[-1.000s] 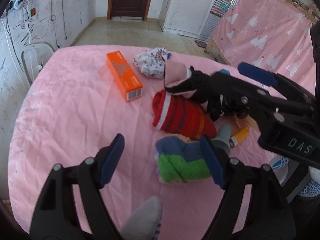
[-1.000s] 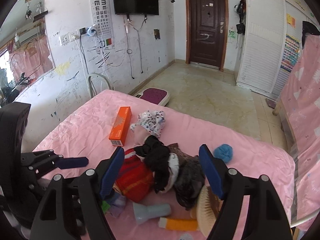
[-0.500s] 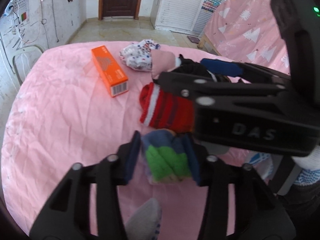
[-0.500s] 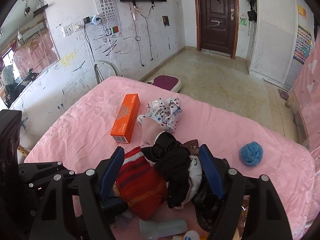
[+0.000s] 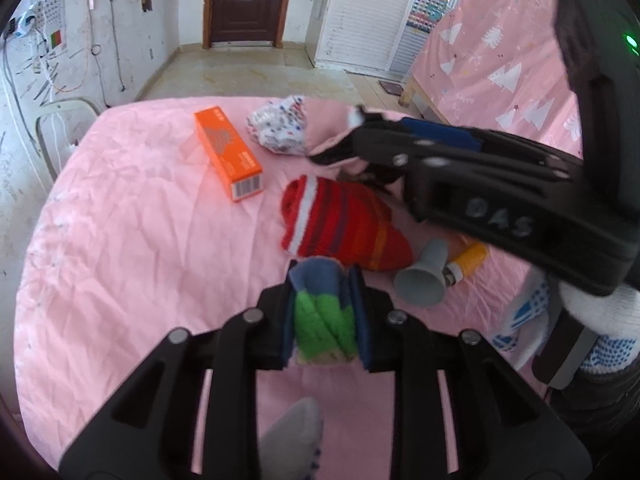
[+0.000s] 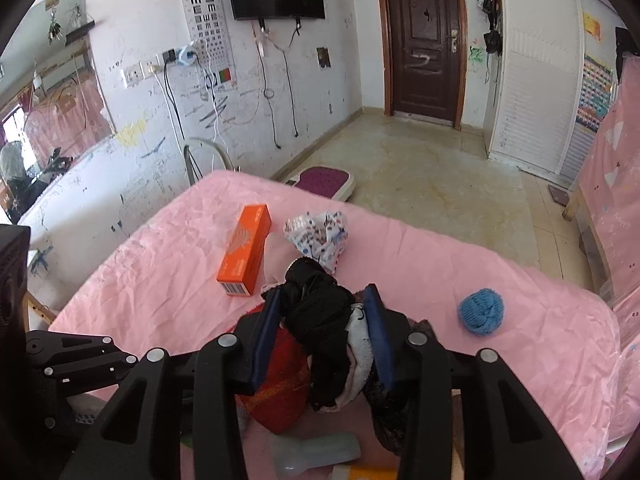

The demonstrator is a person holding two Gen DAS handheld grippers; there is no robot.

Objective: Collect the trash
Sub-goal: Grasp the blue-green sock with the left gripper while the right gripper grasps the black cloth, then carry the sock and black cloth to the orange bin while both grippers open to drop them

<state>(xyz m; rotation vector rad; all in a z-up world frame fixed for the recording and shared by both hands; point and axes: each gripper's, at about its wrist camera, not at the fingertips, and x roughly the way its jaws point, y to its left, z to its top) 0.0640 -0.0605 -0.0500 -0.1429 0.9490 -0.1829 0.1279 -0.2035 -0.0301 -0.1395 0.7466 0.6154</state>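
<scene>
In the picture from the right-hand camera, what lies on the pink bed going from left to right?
orange box → patterned white cloth → blue yarn ball

The right gripper [image 5: 384,136] hides most of the dark clothes [image 5: 372,174] at 3 o'clock from the red sock [image 5: 340,226].

Wrinkled matt pink cloth sheet on the table [image 5: 120,240]; fuzzy knit red striped sock [image 5: 340,226] and blue-green sock [image 5: 324,312]; glossy orange cardboard box [image 5: 228,152]; black lacy fabric [image 6: 320,316]; blue yarn ball [image 6: 481,311]; smooth grey plastic funnel [image 5: 424,280]; matt black plastic fingers [image 5: 360,312].
</scene>
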